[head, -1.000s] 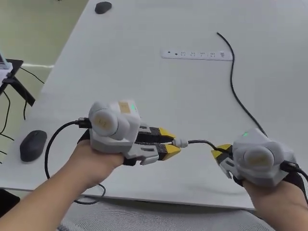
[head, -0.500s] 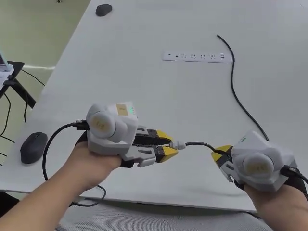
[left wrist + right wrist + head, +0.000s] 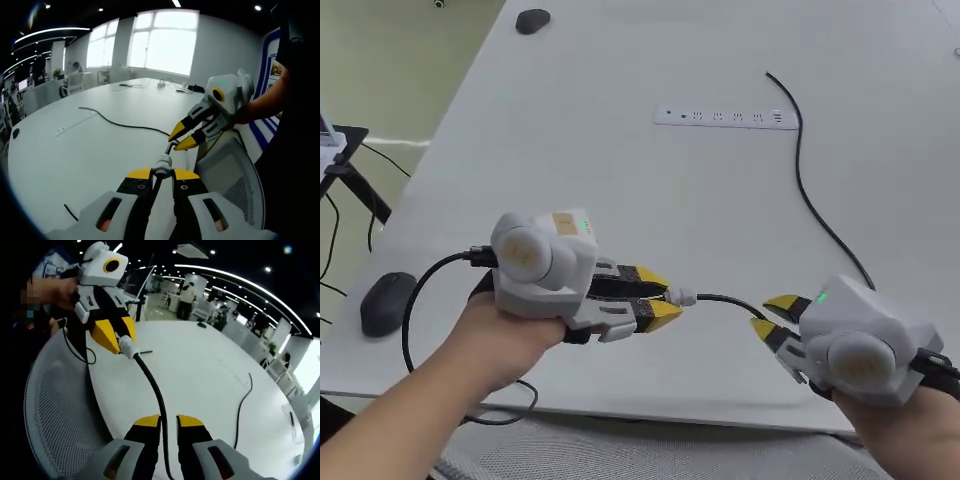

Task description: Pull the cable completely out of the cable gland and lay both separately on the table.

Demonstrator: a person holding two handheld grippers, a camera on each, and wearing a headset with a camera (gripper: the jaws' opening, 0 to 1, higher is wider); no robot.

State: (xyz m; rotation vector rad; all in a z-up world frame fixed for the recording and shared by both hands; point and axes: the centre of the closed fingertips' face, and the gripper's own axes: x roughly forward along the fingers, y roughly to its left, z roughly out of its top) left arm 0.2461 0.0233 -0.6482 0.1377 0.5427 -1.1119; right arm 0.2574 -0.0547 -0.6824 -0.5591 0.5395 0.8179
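Over the bench (image 3: 620, 200) my left jaws clamp the gland (image 3: 162, 164); my right jaws, narrow round the cable (image 3: 152, 382), may slip, pinch unclear.

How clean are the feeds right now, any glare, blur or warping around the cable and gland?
Head view: even light, sharp, no glare on the cable or cable gland. Left gripper view: fisheye bends the table edge, windows blown out white. Right gripper view: same warping, dark ceiling, cable crisp.
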